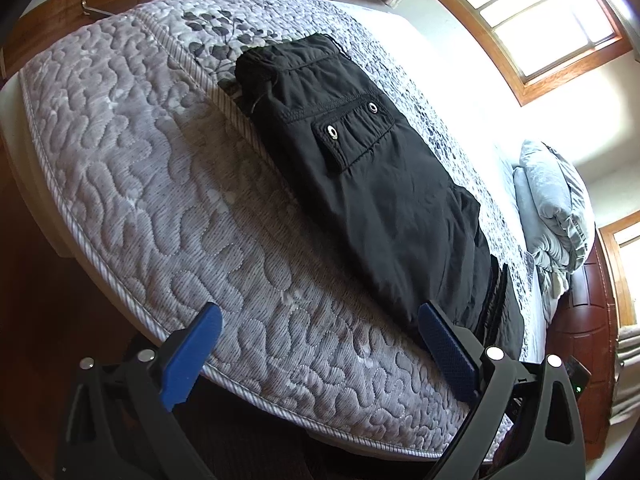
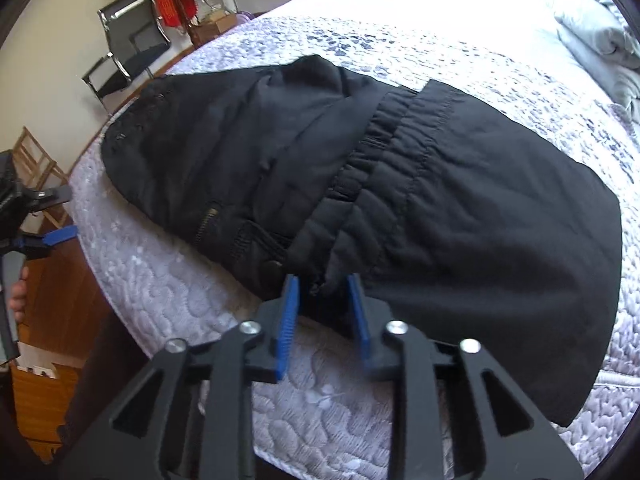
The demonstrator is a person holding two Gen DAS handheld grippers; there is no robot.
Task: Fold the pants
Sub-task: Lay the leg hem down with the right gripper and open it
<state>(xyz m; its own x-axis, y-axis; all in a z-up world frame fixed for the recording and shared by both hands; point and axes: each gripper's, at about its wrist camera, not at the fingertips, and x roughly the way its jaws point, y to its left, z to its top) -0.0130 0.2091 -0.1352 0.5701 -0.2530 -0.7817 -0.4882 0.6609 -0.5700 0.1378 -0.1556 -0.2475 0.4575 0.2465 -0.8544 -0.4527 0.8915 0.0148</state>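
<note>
Black pants [image 1: 360, 168] lie folded on a grey quilted mattress [image 1: 160, 200], with a snap pocket facing up. In the right wrist view the pants [image 2: 440, 220] show an elastic waistband lying across the top layer. My right gripper [image 2: 322, 282] hovers at the pants' near edge. Its blue pads stand a little apart, and a small fold of fabric sits between the tips without being pressed. My left gripper [image 1: 320, 312] is wide open over the mattress edge and holds nothing. Its right finger [image 1: 448, 352] is close to the pants' end.
A bundle of pale grey bedding [image 1: 556, 216] lies at the far end of the bed. A metal chair [image 2: 128, 40] and a wooden folding chair [image 2: 36, 160] stand past the mattress corner on the wood floor [image 2: 44, 400]. A person's hand [image 2: 18, 296] holds the left gripper's handle.
</note>
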